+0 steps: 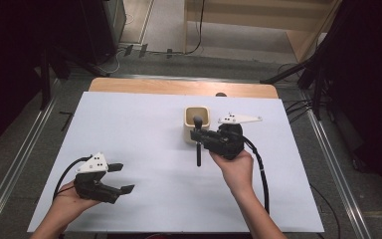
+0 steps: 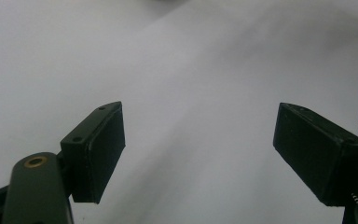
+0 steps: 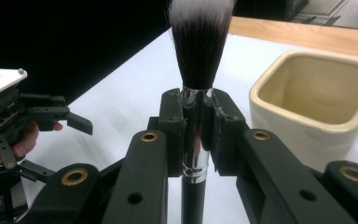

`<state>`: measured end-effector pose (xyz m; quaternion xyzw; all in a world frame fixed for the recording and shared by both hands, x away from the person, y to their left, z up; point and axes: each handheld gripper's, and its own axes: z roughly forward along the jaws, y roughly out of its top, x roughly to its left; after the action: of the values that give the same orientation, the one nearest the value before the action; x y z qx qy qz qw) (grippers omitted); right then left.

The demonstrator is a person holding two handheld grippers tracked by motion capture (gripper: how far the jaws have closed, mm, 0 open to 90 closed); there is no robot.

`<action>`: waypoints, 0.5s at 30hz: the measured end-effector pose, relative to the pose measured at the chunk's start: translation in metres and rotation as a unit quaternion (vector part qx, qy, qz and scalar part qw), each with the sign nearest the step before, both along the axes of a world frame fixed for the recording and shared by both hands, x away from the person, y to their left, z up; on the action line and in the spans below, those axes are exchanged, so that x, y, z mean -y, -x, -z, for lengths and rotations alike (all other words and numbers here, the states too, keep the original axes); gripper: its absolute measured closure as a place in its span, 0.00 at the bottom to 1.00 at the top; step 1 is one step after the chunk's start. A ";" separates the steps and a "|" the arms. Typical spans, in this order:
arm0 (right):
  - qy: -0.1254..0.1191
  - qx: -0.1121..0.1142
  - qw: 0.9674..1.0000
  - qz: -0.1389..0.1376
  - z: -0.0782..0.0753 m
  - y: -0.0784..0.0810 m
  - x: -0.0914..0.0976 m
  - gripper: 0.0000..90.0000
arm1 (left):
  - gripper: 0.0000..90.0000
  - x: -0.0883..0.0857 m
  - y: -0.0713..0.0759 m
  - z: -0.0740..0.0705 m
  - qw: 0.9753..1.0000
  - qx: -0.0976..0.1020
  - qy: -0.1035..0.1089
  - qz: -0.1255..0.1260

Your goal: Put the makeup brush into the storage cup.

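The right gripper (image 1: 199, 135) pinches a brush (image 3: 197, 93) by its silver collar, jaws pressed against it from both sides; the bristles are dark with pale tips. In the high view the brush (image 1: 198, 144) hangs just in front of a cream square cup (image 1: 197, 122) on the white table (image 1: 144, 129), its handle pointing toward the person. In the right gripper view the cup (image 3: 317, 102) stands just beside the brush. The left gripper (image 1: 122, 178) hovers near the table's front left, jaws spread wide with nothing between them (image 2: 200, 154)
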<state>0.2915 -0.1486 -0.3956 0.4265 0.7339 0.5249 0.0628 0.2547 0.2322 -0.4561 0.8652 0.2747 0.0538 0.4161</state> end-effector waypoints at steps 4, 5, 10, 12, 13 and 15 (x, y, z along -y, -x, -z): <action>0.002 0.006 1.000 0.003 -0.004 -0.002 0.000 0.87 | 0.20 0.000 0.000 0.000 1.000 -0.001 0.000 -0.001; 0.002 0.007 1.000 0.005 -0.004 -0.002 0.000 0.87 | 0.20 0.000 0.000 0.000 1.000 -0.001 -0.001 -0.001; 0.004 0.013 1.000 0.013 -0.011 -0.005 0.002 0.87 | 0.20 0.001 0.001 -0.001 1.000 -0.003 -0.001 0.001; 0.005 0.016 1.000 0.015 -0.014 -0.006 0.002 0.87 | 0.20 0.001 0.001 -0.001 1.000 -0.004 -0.002 0.002; 0.006 0.019 1.000 0.015 -0.015 -0.007 0.002 0.87 | 0.20 0.001 0.001 0.000 1.000 -0.005 -0.004 0.002; 0.008 0.022 1.000 0.016 -0.017 -0.008 0.003 0.87 | 0.20 0.001 0.001 0.000 1.000 -0.005 -0.004 0.002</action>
<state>0.2998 -0.1517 -0.3784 0.4265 0.7293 0.5272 0.0905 0.2541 0.2315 -0.4556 0.8675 0.2750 0.0496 0.4117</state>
